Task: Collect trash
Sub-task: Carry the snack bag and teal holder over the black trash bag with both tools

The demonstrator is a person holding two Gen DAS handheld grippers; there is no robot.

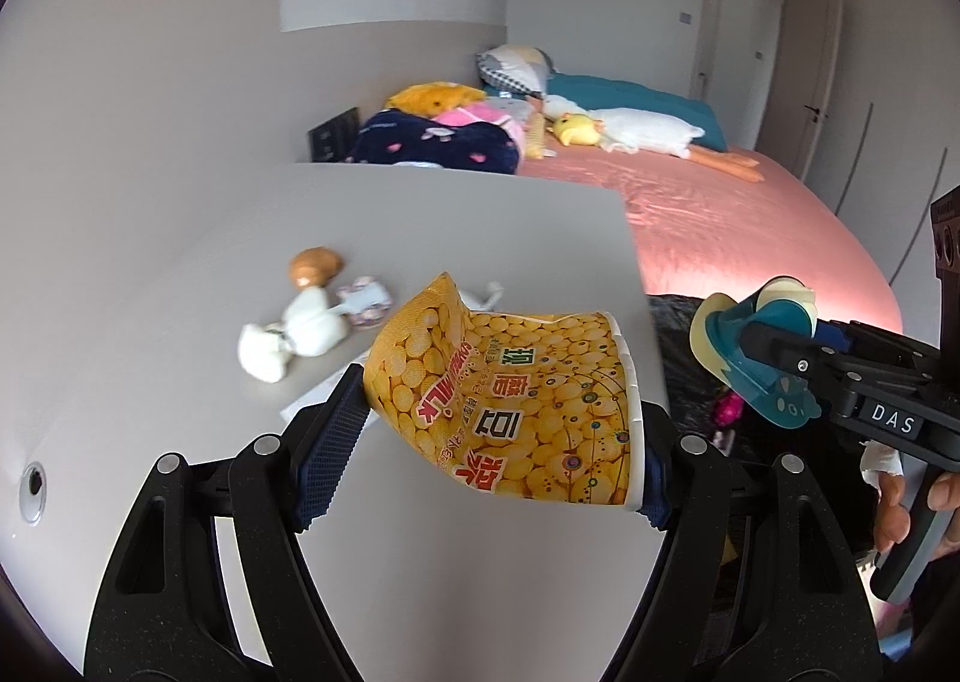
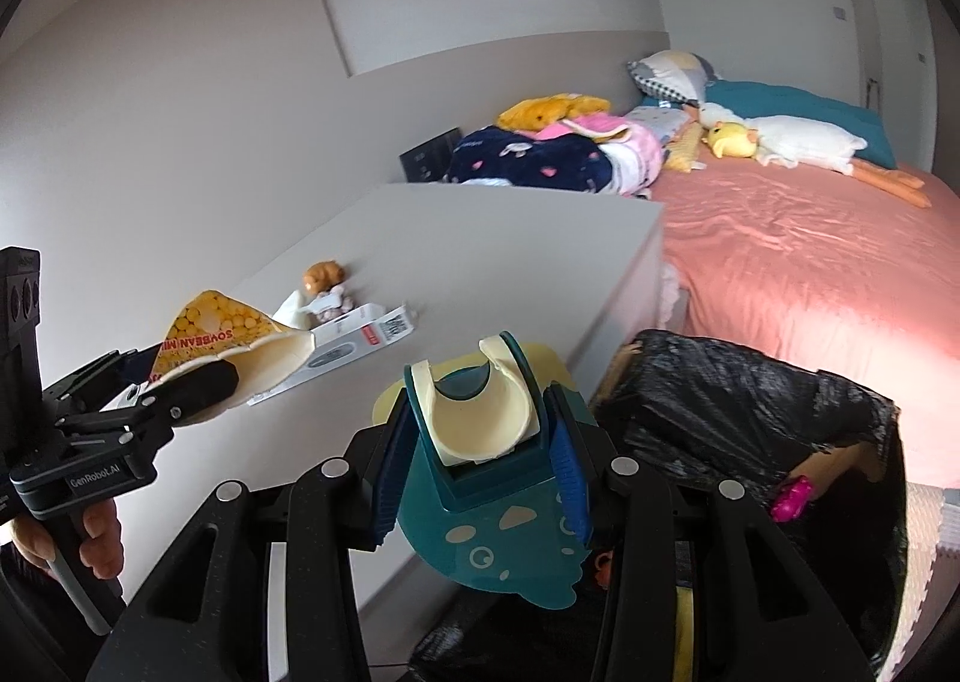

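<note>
My left gripper (image 1: pixel 504 436) is shut on a squashed yellow soybean-milk paper cup (image 1: pixel 516 394) and holds it above the grey table (image 1: pixel 180 394). The cup also shows in the right wrist view (image 2: pixel 240 340). My right gripper (image 2: pixel 480 460) is shut on a teal and cream plastic holder (image 2: pixel 480 442), held off the table's right edge beside a black-lined trash bin (image 2: pixel 750 418). The holder also shows in the left wrist view (image 1: pixel 756 352).
On the table lie a small doll (image 1: pixel 300 316) with a brown head and a white printed box (image 2: pixel 354 334). The bin holds a pink item (image 2: pixel 792 496). A pink bed (image 2: pixel 810 262) with plush toys and blankets stands behind.
</note>
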